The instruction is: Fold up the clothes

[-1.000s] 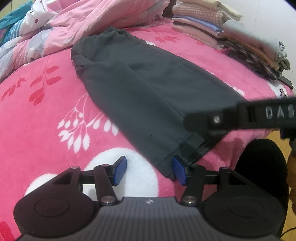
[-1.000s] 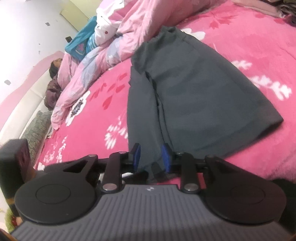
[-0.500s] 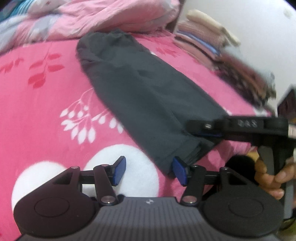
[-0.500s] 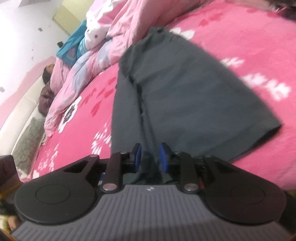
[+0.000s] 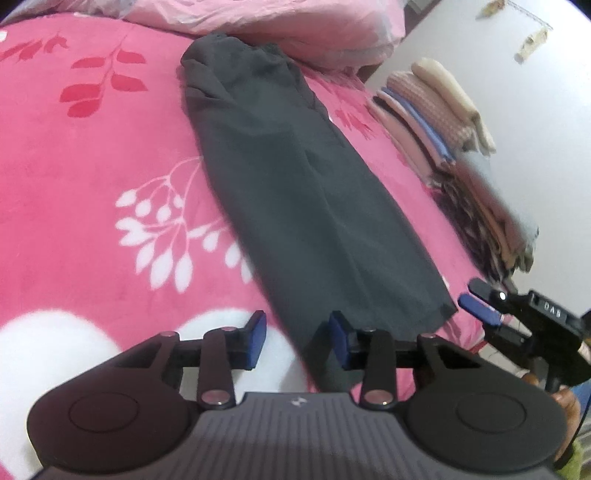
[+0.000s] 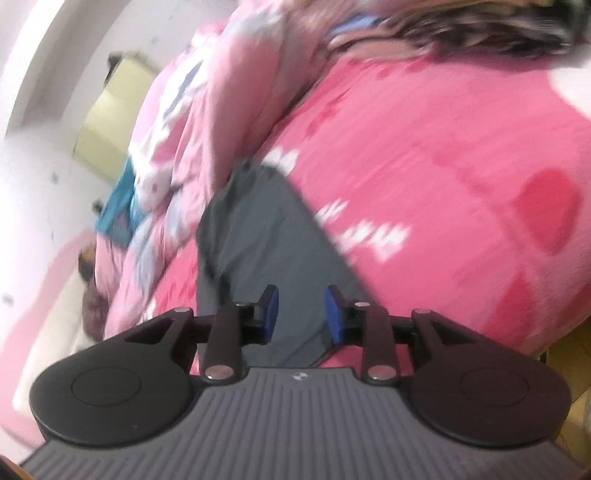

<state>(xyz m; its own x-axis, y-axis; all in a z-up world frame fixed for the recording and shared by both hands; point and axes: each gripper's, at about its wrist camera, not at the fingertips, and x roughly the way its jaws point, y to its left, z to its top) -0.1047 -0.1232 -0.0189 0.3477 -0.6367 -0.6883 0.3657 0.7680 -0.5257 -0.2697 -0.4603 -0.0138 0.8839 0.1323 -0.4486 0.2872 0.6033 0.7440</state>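
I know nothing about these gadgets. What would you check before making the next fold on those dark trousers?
1. Trousers flat, halved lengthwise: ok.
2. Hem inside the left gripper: ok. One corner lies between its closing jaws, not yet pinched.
3. Right gripper on the hem: not ok. It sits just off the other corner with its jaws opening and no cloth between them.
4. Folded stack clear of the trousers: ok.
5. Quilt off the waistband: cannot tell, they meet.
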